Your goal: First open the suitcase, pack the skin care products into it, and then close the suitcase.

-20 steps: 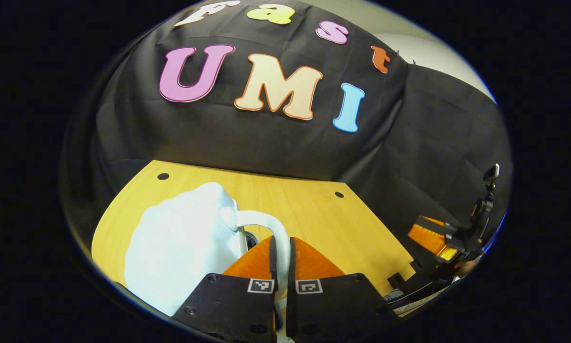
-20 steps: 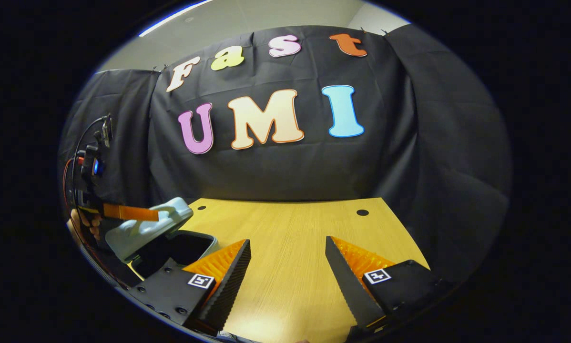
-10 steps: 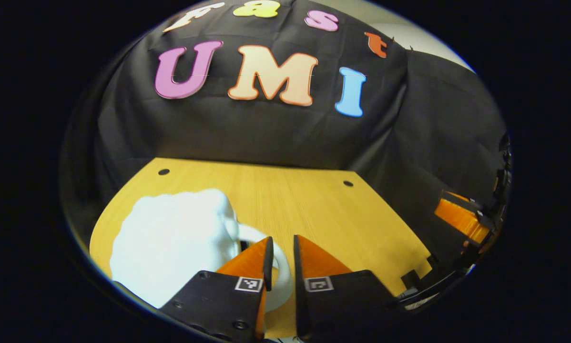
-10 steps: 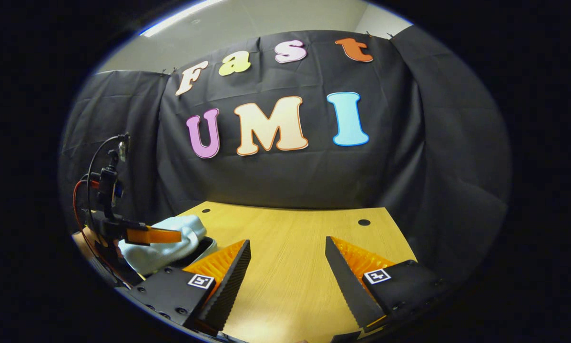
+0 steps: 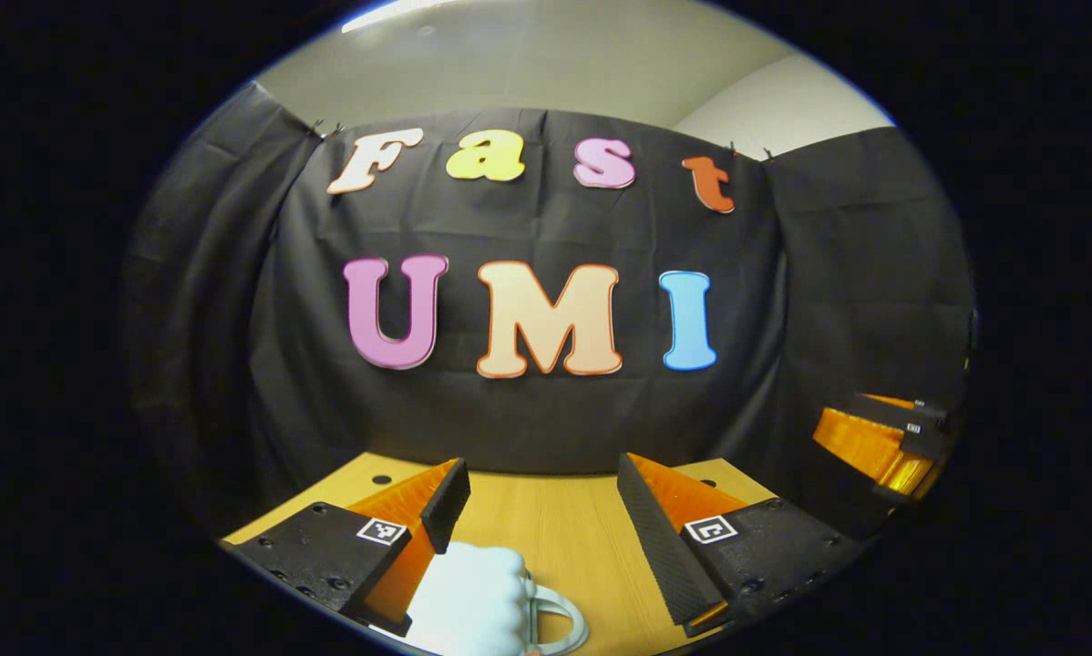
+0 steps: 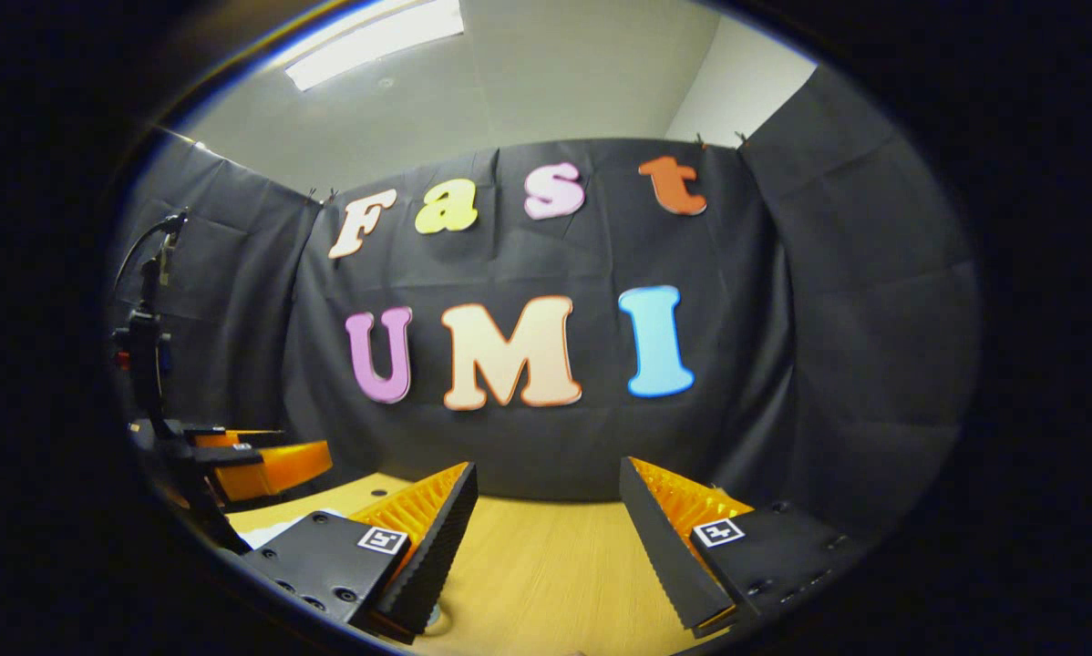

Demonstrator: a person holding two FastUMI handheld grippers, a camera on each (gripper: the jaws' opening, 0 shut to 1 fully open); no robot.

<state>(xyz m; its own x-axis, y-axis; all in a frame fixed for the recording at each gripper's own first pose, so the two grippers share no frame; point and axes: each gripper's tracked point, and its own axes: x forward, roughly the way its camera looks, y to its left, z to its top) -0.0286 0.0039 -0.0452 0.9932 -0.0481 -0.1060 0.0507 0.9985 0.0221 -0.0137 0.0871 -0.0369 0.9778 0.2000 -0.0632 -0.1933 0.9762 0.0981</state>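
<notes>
Pale-blue suitcase [image 5: 468,597] with looped handle — lid down, both tools spread wide, empty.

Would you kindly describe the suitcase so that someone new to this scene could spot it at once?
Start at the wooden table in front of the black cloth wall. At its near edge, just below the open left gripper, lies the suitcase, a small pale, almost white, rounded case. It is the only pale thing on the table, and a loop handle juts from its side.
</notes>
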